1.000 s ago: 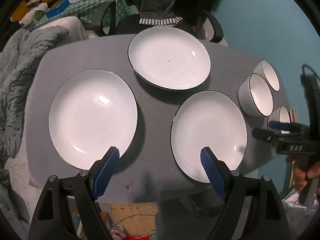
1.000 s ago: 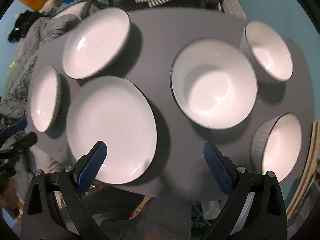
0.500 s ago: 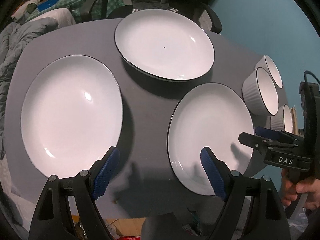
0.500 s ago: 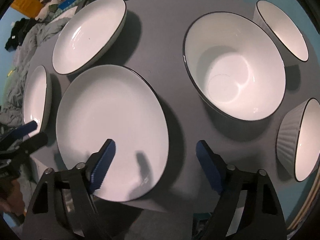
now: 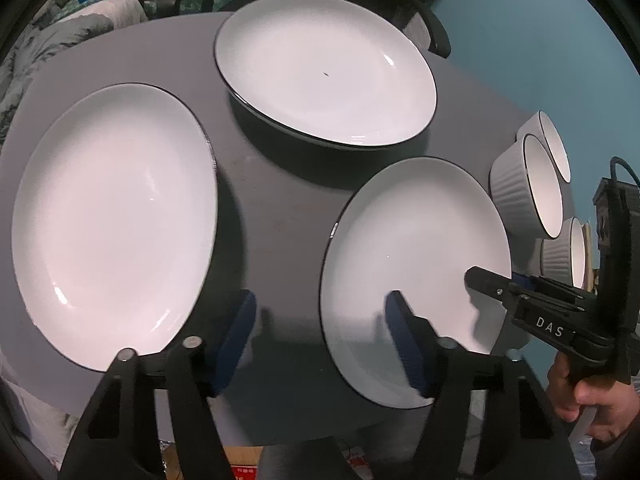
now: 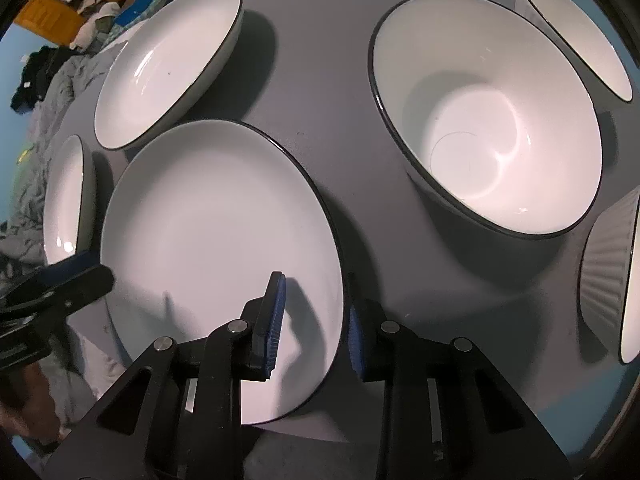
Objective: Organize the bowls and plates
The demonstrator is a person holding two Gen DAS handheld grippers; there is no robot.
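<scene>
Three white plates with dark rims lie on a grey table (image 5: 276, 184): a left plate (image 5: 116, 216), a far plate (image 5: 324, 68) and a near right plate (image 5: 412, 256), also in the right wrist view (image 6: 216, 248). My left gripper (image 5: 320, 340) is open, low over the table's front, its right finger over that plate's left rim. My right gripper (image 6: 314, 324) is partly closed, its two pads astride the same plate's right rim with a gap left. It also shows in the left wrist view (image 5: 492, 284). A large white bowl (image 6: 488, 116) stands to the right.
Ribbed white bowls stand at the table's right edge (image 5: 528, 188), (image 6: 616, 280), with another behind (image 6: 576, 32). An office chair (image 5: 432, 32) and a bed with grey bedding (image 5: 48, 44) lie beyond the table. A teal wall (image 5: 540, 40) is on the right.
Both grippers have moved forward and down toward the near right plate. My right gripper's fingers have narrowed around its rim. My left gripper has narrowed slightly.
</scene>
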